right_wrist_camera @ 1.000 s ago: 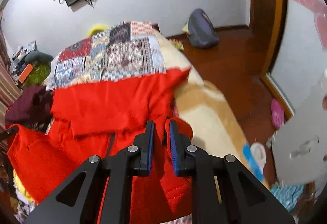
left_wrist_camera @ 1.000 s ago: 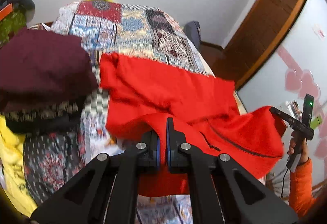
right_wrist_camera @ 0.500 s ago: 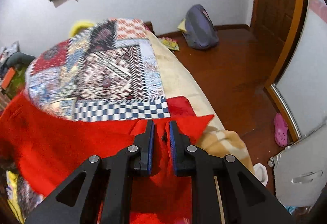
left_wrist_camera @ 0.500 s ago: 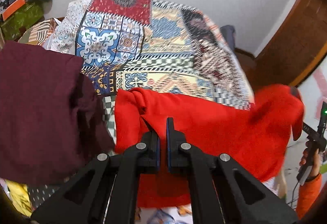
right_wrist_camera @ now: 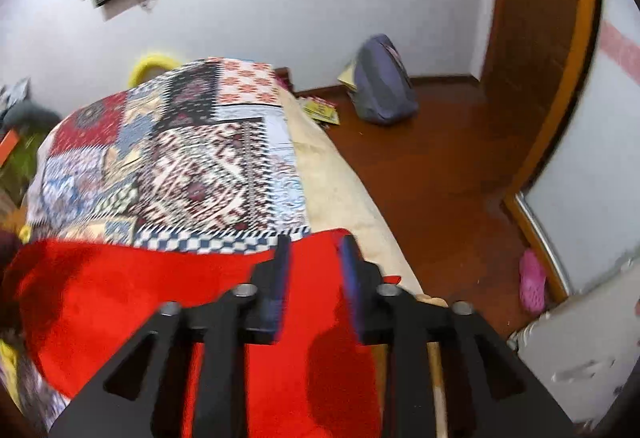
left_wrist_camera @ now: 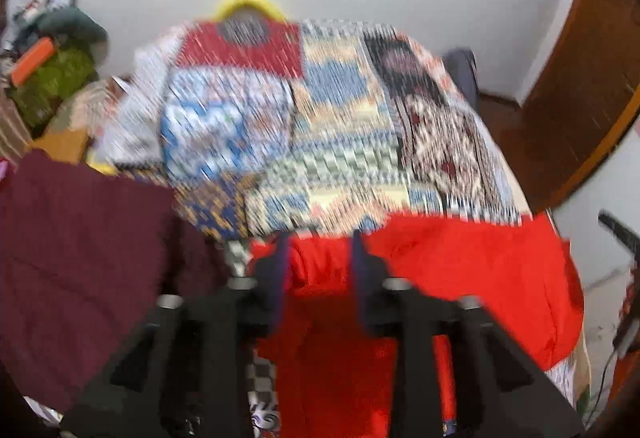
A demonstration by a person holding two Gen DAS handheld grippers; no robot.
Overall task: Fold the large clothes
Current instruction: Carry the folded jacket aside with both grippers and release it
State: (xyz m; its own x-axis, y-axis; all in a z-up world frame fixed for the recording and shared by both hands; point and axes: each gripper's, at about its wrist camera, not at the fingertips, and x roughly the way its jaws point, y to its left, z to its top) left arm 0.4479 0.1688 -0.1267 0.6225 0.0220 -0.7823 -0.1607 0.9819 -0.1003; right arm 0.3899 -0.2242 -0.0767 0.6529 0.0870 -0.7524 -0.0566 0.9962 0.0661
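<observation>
A: Where's the red garment (left_wrist_camera: 472, 270) sitting right now?

B: It's laid across the near end of the bed, over the patchwork quilt (left_wrist_camera: 320, 126), its far edge running straight from side to side. I read that as a fold just laid down, so I'm letting go at both ends.

A: Both tongs off it, then?

B: The left gripper (left_wrist_camera: 318, 252) has just been opening. Its jaws stand apart with red cloth bunched between them, and as far as I can see the pads aren't pressing it. The right gripper (right_wrist_camera: 314, 252) has just been opening as well, over the garment's corner near the bed's edge, with cloth showing in the gap but not pinched.

A: Any baskets or bins to mind?

B: None I can make out. There's a maroon cloth (left_wrist_camera: 80, 258) on the left, and a grey backpack (right_wrist_camera: 382, 82) on the floor; whether anything is inside it I can't tell
</observation>
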